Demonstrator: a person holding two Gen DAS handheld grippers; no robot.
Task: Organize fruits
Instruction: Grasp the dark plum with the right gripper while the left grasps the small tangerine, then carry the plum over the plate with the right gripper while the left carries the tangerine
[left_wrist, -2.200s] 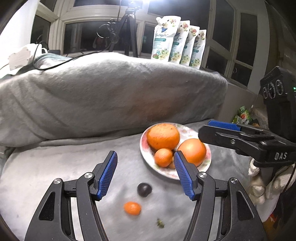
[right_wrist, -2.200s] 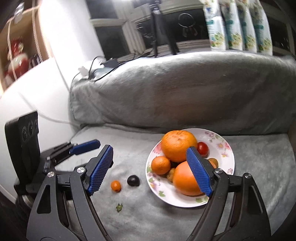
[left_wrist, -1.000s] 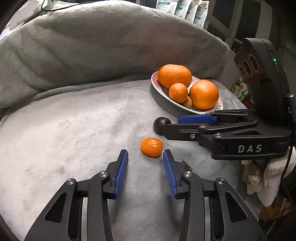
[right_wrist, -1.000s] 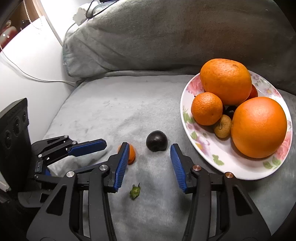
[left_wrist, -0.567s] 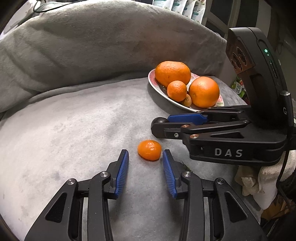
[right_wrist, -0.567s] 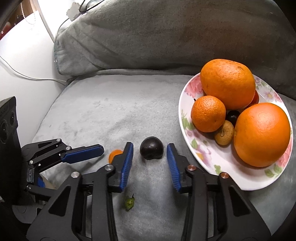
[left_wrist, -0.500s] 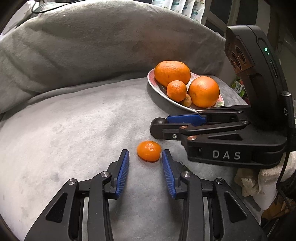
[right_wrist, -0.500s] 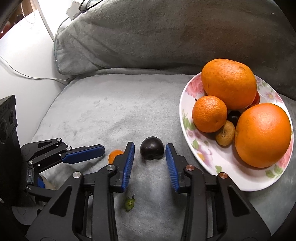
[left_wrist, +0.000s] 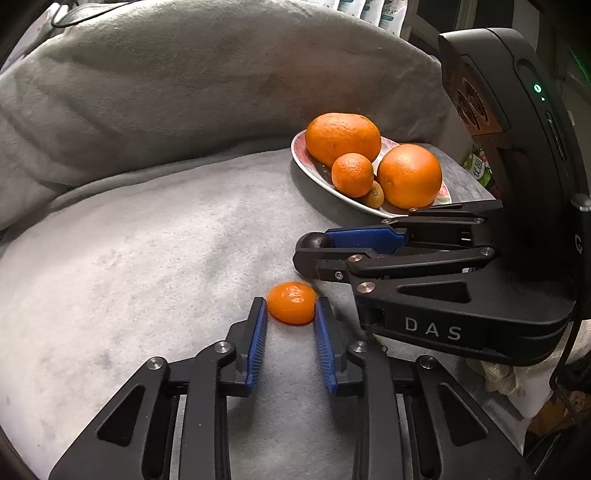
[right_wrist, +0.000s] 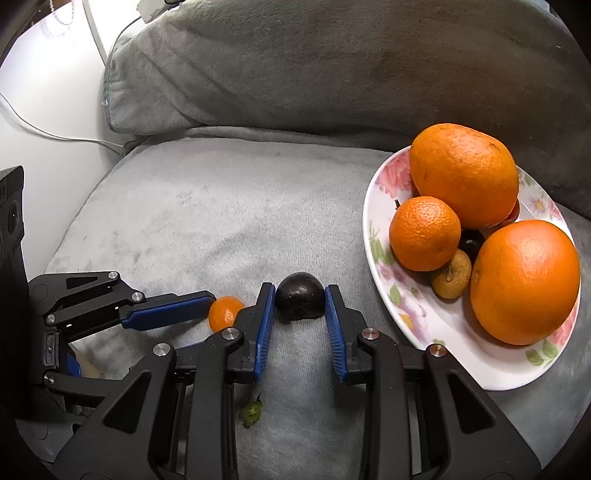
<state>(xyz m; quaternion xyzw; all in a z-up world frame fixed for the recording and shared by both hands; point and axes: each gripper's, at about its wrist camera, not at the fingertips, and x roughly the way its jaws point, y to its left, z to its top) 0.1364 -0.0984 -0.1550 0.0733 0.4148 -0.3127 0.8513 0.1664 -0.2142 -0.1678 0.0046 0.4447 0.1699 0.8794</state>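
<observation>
Behind right gripper (left_wrist: 314, 254), dark fruit (left_wrist: 314, 240) mostly hidden, seemingly gripped

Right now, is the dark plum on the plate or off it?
Off: the dark plum lies on the grey blanket, left of the plate.

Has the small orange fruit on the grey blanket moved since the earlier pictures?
No. The small orange fruit lies left of the dark fruit, as before; only the left gripper has closed on it.

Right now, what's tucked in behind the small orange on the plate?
Behind the small orange on the plate, wedged among the bigger oranges, sit a dark round fruit and a brownish one. A red fruit peeks out farther back, mostly covered.
</observation>
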